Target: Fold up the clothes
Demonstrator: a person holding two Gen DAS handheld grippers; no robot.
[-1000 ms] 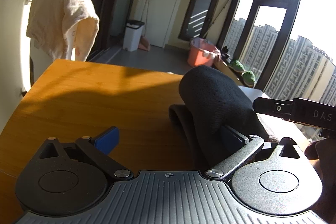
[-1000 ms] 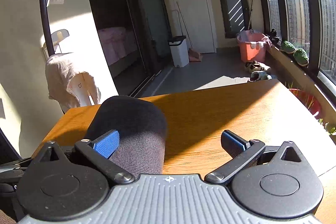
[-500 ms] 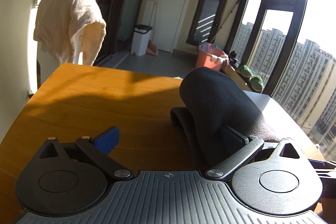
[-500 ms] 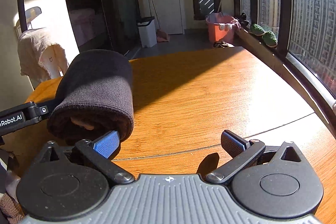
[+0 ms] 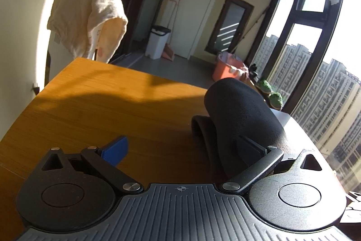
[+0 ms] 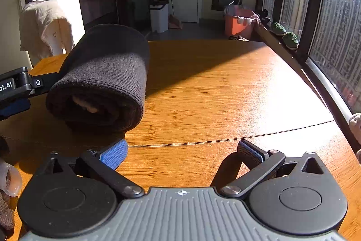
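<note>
Both tongs stand spread wide. Right gripper (image 6: 181, 151) holds nothing, its fingers clear of the rolled dark garment (image 6: 101, 76) lying on the wooden table (image 6: 225, 94). Left gripper (image 5: 181, 150): its right finger (image 5: 250, 148) is partly hidden against the roll (image 5: 243, 114); contact cannot be confirmed. Beyond, a cream cloth (image 5: 88, 17) is draped over something hidden.
</note>
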